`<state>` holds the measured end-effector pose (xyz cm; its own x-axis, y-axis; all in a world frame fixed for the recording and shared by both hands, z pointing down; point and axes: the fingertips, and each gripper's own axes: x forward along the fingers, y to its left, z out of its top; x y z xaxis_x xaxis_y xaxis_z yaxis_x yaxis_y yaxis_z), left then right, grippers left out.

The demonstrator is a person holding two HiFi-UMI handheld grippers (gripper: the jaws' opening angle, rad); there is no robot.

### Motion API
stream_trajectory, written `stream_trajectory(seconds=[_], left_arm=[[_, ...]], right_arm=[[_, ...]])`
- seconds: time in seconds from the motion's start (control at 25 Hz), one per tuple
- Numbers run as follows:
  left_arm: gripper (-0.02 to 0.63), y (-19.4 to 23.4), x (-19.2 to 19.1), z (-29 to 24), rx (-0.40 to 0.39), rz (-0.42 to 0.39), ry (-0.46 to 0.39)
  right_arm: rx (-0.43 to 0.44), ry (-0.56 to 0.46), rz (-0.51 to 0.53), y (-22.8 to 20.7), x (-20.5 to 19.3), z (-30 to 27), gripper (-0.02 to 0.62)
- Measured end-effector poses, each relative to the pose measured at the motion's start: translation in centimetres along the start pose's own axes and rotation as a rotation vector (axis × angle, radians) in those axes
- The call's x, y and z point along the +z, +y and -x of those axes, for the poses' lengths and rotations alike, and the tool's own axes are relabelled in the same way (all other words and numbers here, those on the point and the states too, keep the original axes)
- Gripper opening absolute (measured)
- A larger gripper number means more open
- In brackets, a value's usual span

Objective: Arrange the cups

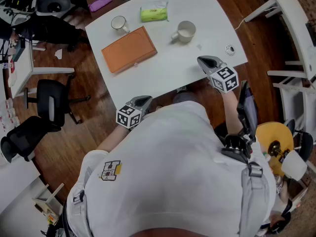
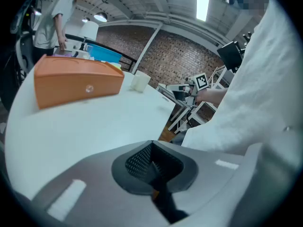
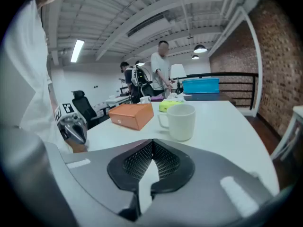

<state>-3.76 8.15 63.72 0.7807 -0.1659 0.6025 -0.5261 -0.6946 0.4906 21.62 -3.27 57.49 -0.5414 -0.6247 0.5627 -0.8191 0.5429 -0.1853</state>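
Two cups stand on the white table (image 1: 163,73). A small dark-rimmed cup (image 1: 119,23) is at the far left, and a white mug (image 1: 185,32) is right of the orange box (image 1: 129,48). My left gripper (image 1: 142,100) hovers at the table's near edge, shut and empty. My right gripper (image 1: 207,61) is over the table's right part, short of the mug, also shut with nothing in it. The right gripper view shows the mug (image 3: 182,121) straight ahead, handle to the left. In the left gripper view the mug (image 2: 140,81) stands beyond the box (image 2: 78,82).
A green packet (image 1: 154,12) and a purple item (image 1: 100,2) lie at the table's far side, and a small ring-like object (image 1: 229,49) near its right edge. Office chairs (image 1: 52,102) stand at the left, white furniture (image 1: 291,28) at the right. People stand behind the table (image 3: 161,72).
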Motion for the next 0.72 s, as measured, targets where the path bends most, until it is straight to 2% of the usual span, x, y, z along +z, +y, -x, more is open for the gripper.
stream_trajectory(seconds=[0.16, 0.28, 0.36, 0.48, 0.6, 0.72], left_arm=[[0.0, 0.1, 5.4, -4.1, 0.027, -0.005, -0.026], [0.0, -0.5, 8.1, -6.2, 0.041, -0.014, -0.03], [0.0, -0.8, 8.8, -7.1, 0.053, -0.01, -0.019], [0.0, -0.7, 9.1, -8.0, 0.082, 0.018, 0.0], [0.0, -0.3, 9.3, -8.7, 0.112, 0.064, -0.001], [0.0, -0.5, 9.5, -9.0, 0.138, 0.105, -0.012]], right_arm=[[0.021, 0.058, 0.187, -5.7, 2.5, -2.2, 0.005], [0.079, 0.106, 0.301, -8.2, 3.6, -4.0, 0.115], [0.143, 0.15, 0.38, -9.1, 3.8, -5.2, 0.244], [0.243, 0.233, 0.51, -9.3, 3.9, -6.7, 0.402], [0.318, 0.282, 0.617, -9.3, 4.6, -8.1, 0.441], [0.408, 0.318, 0.647, -9.2, 4.0, -10.1, 0.482]])
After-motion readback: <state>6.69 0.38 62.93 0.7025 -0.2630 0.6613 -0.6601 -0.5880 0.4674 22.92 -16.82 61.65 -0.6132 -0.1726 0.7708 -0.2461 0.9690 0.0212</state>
